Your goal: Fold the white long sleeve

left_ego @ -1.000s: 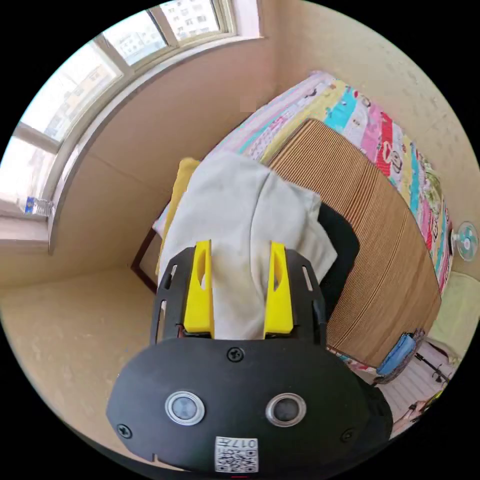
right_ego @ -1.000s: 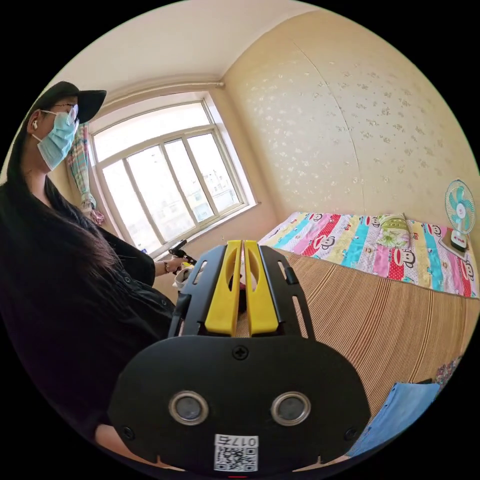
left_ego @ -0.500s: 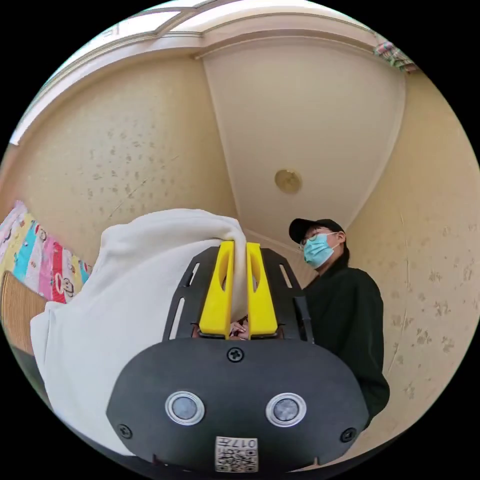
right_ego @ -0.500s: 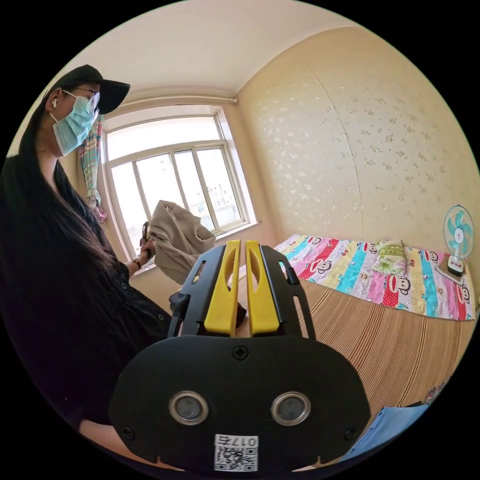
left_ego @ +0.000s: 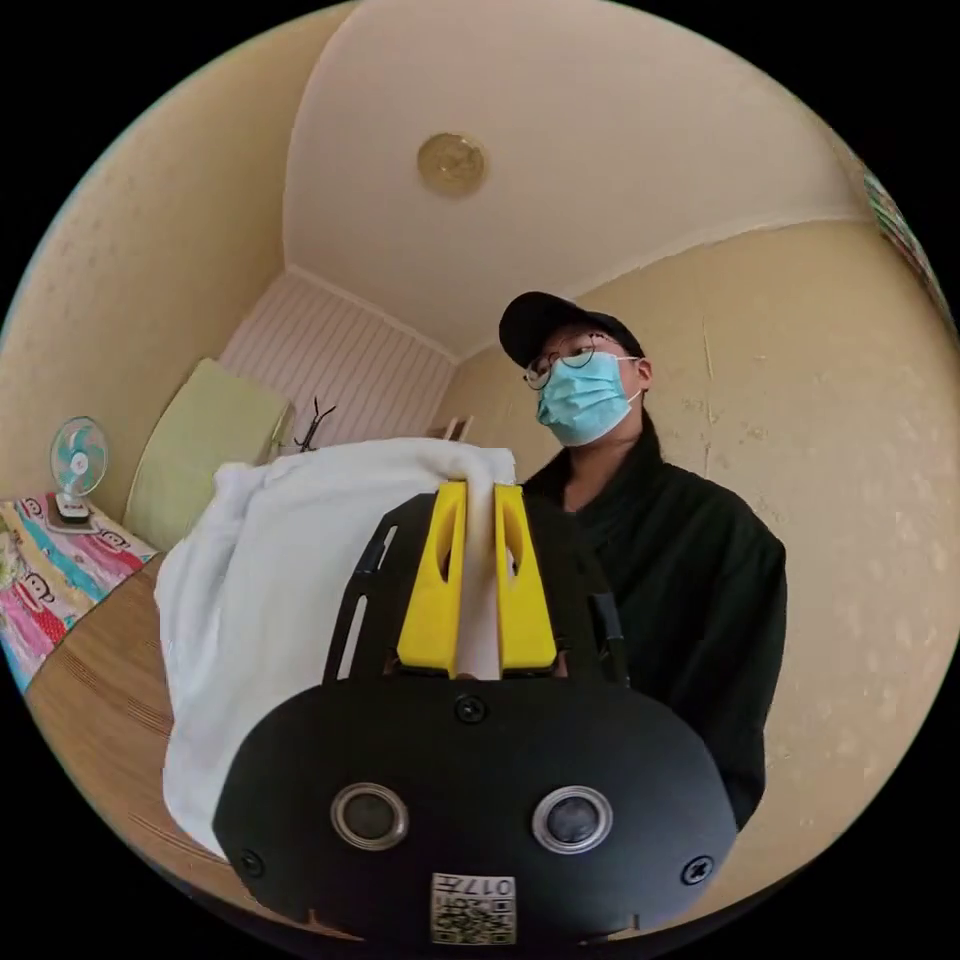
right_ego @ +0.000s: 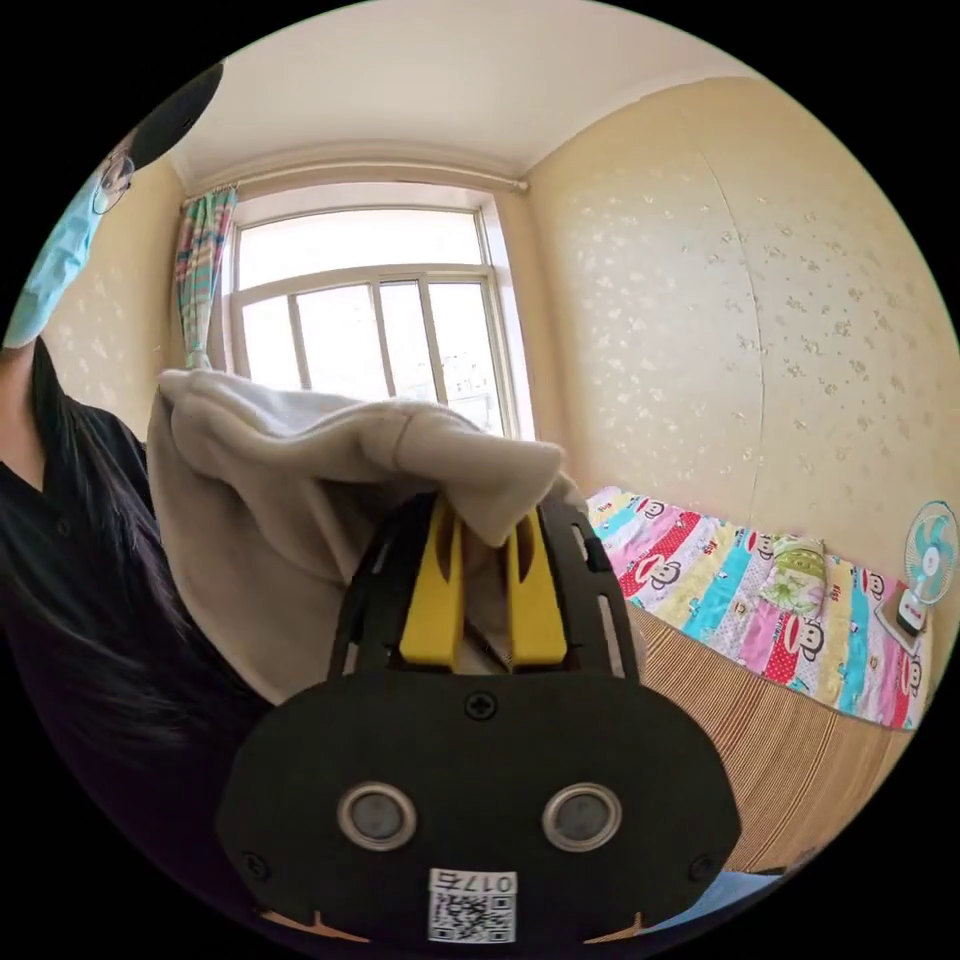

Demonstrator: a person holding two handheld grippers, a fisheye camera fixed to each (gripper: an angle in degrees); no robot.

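The white long sleeve (left_ego: 260, 590) is held up in the air, bunched. In the left gripper view my left gripper (left_ego: 478, 495) is shut on a fold of it, and the rest hangs down to the left of the yellow jaws. In the right gripper view the same garment (right_ego: 290, 500) drapes over the tips of my right gripper (right_ego: 480, 525). Cloth sits pinched between those two yellow jaws. The garment's sleeves and hem are hidden in the folds.
A person in a black top (left_ego: 690, 600) stands close behind the garment. A bed with a ribbed brown mat (right_ego: 790, 740) and a colourful cartoon cover (right_ego: 760, 610) lies to the right. A small fan (right_ego: 925, 570) stands at its far end, and a window (right_ego: 370, 310) is behind.
My left gripper shut on the garment, lifted it off the chair and swung it up towards the person. My right gripper, shut on nothing before, now grips the garment.
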